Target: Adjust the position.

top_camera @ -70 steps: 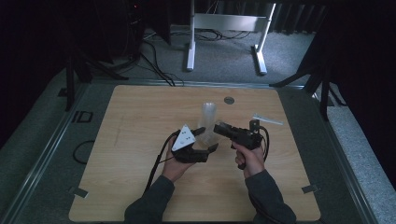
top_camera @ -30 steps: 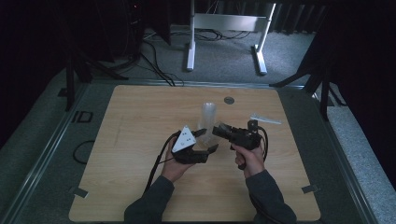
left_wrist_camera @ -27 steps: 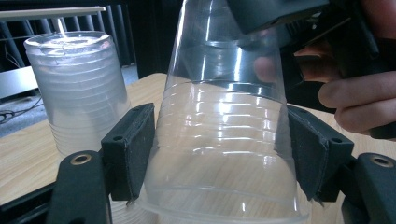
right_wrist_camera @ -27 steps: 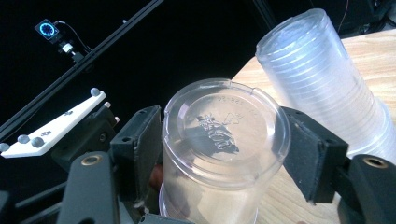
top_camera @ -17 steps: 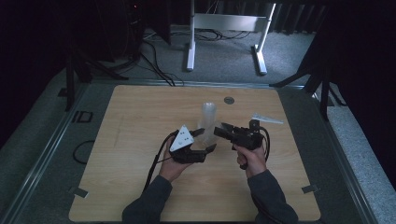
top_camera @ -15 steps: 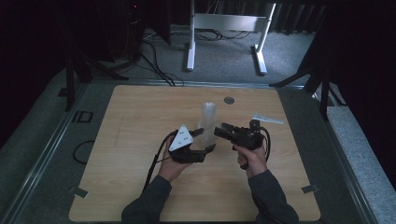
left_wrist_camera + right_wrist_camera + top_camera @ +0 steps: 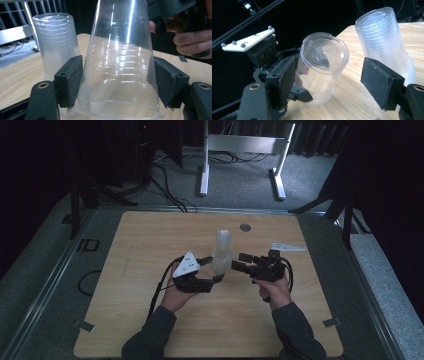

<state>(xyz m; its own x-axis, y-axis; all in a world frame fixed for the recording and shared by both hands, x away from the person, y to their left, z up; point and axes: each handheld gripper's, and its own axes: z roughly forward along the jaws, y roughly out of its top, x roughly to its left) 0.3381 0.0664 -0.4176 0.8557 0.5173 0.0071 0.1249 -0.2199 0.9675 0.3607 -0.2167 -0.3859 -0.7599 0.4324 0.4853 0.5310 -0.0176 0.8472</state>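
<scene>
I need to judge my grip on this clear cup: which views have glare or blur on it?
Left gripper view: sharp, with bright streaks on the held cup. Right gripper view: the cup's lower half smears soft; the stack stays fairly crisp. High view: dim, both cups faint.

High view dim, dark surround; gripper views brighter, glare streaks on clear cup (image 7: 120, 62).
</scene>
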